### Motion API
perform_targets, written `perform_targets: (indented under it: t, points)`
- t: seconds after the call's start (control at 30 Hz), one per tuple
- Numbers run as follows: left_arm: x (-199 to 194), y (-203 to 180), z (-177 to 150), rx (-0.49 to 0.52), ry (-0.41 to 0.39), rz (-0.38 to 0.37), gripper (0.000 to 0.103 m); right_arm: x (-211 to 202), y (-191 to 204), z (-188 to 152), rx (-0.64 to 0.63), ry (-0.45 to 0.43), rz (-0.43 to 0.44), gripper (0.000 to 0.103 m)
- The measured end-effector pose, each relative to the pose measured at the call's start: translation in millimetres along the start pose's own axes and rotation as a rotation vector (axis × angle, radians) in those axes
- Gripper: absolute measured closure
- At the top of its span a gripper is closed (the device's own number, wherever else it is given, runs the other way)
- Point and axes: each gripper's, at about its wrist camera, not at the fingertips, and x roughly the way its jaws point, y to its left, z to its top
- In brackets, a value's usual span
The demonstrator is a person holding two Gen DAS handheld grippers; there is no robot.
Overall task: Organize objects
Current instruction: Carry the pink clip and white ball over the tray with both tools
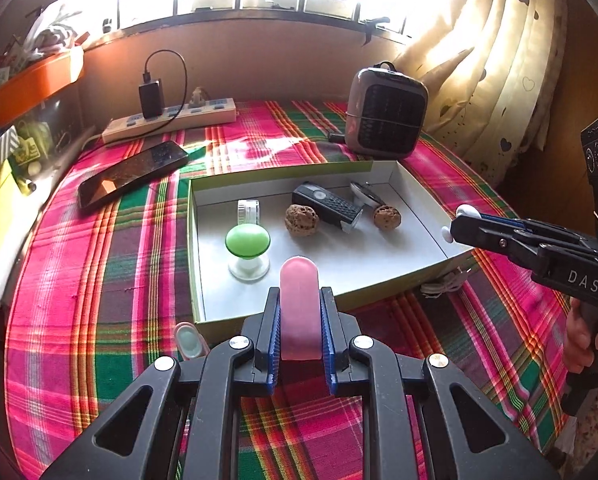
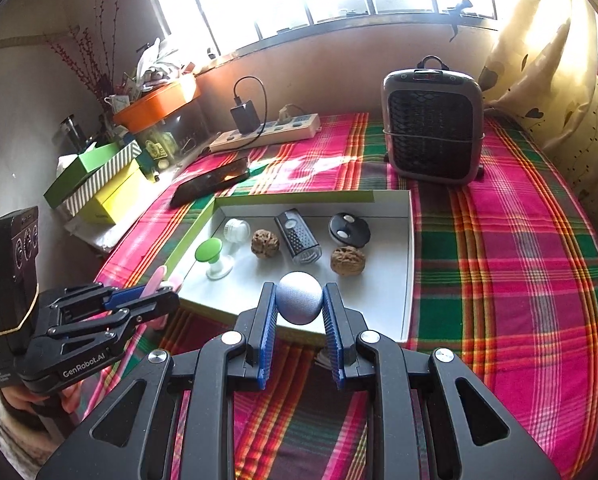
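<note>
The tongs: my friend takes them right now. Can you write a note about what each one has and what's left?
Left tongs: shut on a pink oblong piece, raised at the box's near edge.
Right tongs: shut on a bluish-grey ball, also at the near edge.
Done: green knob, two walnuts, black clip light, clear roll and a round black piece are in the box.
Left: set both held things in; a small pale piece lies on the cloth outside.
</note>
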Motion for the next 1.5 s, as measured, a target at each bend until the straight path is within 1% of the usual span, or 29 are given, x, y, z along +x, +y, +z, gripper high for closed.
perform_targets:
  t: [0.13, 0.37, 0.63, 0.8, 0.97, 1.17, 1.5]
  points:
    - [6, -2, 6, 0.008, 0.002, -0.008, 0.087, 8, -9, 12, 0.001, -0.002, -0.036, 0.079]
    - [21, -3, 17, -0.002, 0.018, -0.018, 0.087, 32, -30, 33, -0.005, 0.022, -0.138, 0.079]
    - [40, -3, 25, 0.001, 0.043, -0.017, 0.087, 59, -32, 42, -0.070, 0.066, -0.206, 0.079]
    - [53, -1, 26, -0.003, 0.066, -0.003, 0.087, 72, -27, 45, -0.142, 0.084, -0.257, 0.079]
    - [61, -2, 28, 0.010, 0.073, 0.015, 0.087, 82, -25, 44, -0.176, 0.107, -0.281, 0.079]
    - [70, 0, 30, 0.011, 0.090, 0.018, 0.087, 93, -21, 43, -0.233, 0.120, -0.324, 0.079]
    - [83, 2, 32, -0.003, 0.115, 0.015, 0.087, 104, -20, 44, -0.253, 0.141, -0.335, 0.079]
